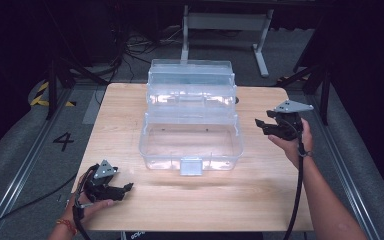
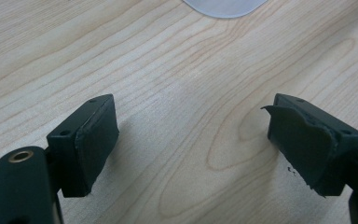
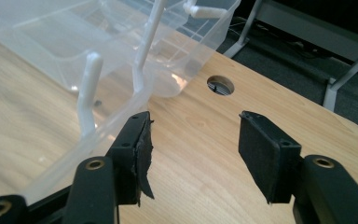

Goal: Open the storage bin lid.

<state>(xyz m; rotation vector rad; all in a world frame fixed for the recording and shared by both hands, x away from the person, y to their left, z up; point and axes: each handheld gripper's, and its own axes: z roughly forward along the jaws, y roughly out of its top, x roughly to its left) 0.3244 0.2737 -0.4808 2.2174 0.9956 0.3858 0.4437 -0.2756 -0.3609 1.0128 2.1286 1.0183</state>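
Now your right gripper (image 1: 266,123) hangs just off the right side of the clear plastic box (image 1: 191,142), above the wooden surface (image 1: 260,190), with its jaws spread apart and nothing between them. In the right gripper view the left pad sits just beside the box's outer wall, though whether it touches the plastic cannot be told; that pad's rubber is frayed at its edge. Past the jaws in that view you can see a round hole (image 3: 220,85) in the surface and a grey metal frame (image 3: 307,32) on the floor beyond the far edge.

Your left gripper (image 1: 125,189) rests low at the near left corner of the surface, well apart from the box. Its jaws stand open too, with bare wood grain between them in the left gripper view, and the right pad there is torn along its rim. A pale rounded tab (image 2: 224,7) shows at the top of that view.

The box stands in the middle of the surface, opened out: its deep lower tub faces you with a latch (image 1: 191,165) on the front wall, and the upper tray and lid (image 1: 191,75) are folded back behind it toward the far edge. The tub looks to hold nothing. White plastic arms (image 3: 87,91) link the tiers on the side near your right gripper.
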